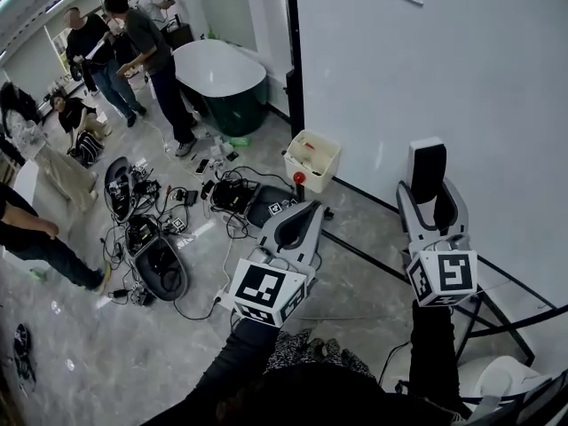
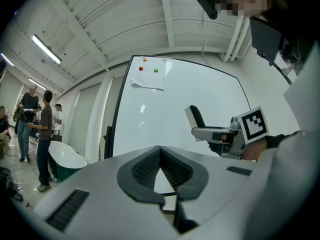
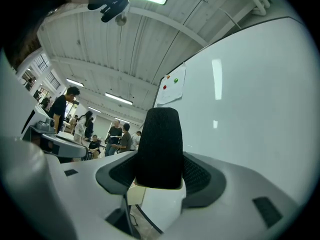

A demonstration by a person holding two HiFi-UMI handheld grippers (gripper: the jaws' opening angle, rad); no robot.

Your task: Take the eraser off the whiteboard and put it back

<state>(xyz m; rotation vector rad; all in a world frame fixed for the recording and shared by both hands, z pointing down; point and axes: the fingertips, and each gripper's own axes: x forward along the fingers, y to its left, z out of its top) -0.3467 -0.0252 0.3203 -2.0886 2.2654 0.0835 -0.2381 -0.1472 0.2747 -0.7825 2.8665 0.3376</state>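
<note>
Head view: the right gripper (image 1: 432,192) grasps the eraser (image 1: 428,169) upright, just in front of the whiteboard (image 1: 426,60). The left gripper (image 1: 306,213) is beside the whiteboard's left edge.

Left gripper view: its jaws are clenched together with nothing between them, and they point at the whiteboard (image 2: 170,109).

Right gripper view: the jaws clamp the eraser (image 3: 160,146) by its sides, dark felt facing the camera. The whiteboard (image 3: 250,94) is close beside it; I cannot tell whether they touch.
</note>
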